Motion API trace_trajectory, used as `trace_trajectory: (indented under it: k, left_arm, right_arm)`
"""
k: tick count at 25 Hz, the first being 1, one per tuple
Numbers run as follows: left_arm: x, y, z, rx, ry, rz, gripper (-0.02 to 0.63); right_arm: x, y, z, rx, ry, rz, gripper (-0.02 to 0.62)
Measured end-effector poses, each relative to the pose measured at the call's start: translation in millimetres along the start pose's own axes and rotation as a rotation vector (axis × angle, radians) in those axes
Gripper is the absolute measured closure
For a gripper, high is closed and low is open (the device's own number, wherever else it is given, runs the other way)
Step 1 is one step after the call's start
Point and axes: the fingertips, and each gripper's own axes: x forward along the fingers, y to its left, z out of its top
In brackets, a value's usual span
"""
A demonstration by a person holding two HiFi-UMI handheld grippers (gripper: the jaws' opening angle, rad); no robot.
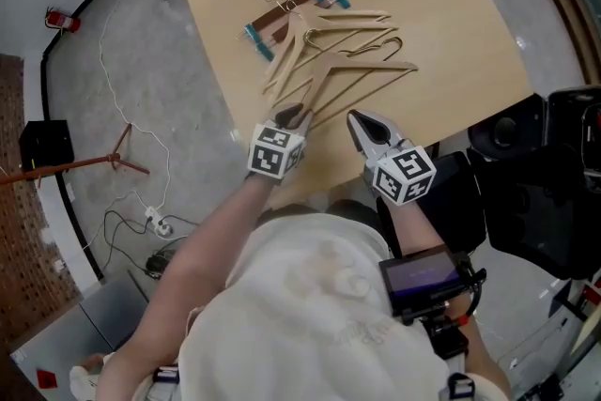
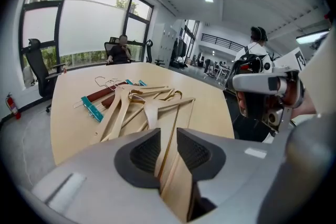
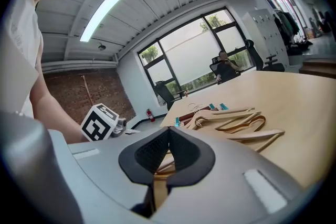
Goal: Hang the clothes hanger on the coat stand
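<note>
Hangers (image 1: 312, 39) near table (image 1: 441, 33) edge; left claw (image 1: 291, 115) slightly apart astride one, right claw (image 1: 362, 122) closed.

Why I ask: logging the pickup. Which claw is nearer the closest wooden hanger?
Left. The left claw straddles the near end of that wooden hanger; the right claw, shut, sits just beside it.

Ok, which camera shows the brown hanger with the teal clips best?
Head view: the brown hanger shows nearly whole from above, both clips clear. The left gripper view sees it foreshortened; the right gripper view catches mostly its clips.
</note>
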Motion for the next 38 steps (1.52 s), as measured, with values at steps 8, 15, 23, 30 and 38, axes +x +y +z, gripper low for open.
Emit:
trace_trajectory:
  k: [8,15,23,30,38]
  left_arm:
    - [82,27,22,0.052,0.138,0.140,0.347]
    - [113,40,20,0.099,0.239,0.252,0.344]
    - [127,48,8,0.045,0.326,0.320,0.428]
    - [106,46,15,0.071,0.276,0.382,0.431]
    - [66,32,36,0.121,0.115,0.433,0.454]
  right_arm:
    - [-11,-41,4,0.038,0.011,0.002,0.581]
    - [-25,-71,1,0.075,0.009,-0.021,0.581]
    - [-39,-86,1,0.102,-0.012,-0.042,0.581]
    - [-42,-92,2,0.121,-0.028,-0.039,0.581]
    - [-31,-84,13,0.101,-0.040,0.005,0.581]
